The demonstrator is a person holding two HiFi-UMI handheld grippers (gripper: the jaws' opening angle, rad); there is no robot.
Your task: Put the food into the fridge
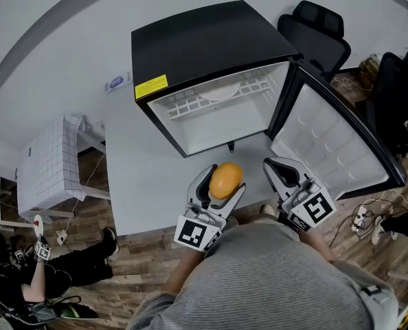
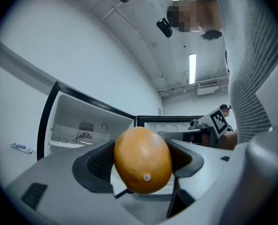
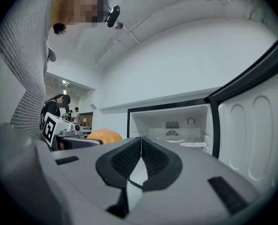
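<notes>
1. Fruit (image 2: 142,159), orange and oval, sits clamped between the pads of your left gripper (image 1: 224,182), whose jaws are spread wide to take its girth.
2. You hold it just in front of the open fridge (image 1: 190,47), pointed at the cavity, likely so that it can go straight in; it has not yet crossed the threshold.
3. Its door (image 1: 334,150) stands swung wide to your right, leaving the white interior and the wire shelf (image 1: 221,95) unobstructed.
4. Your right gripper (image 3: 141,149) hangs alongside, jaws pressed together on nothing, apparently clear of the loading path.
</notes>
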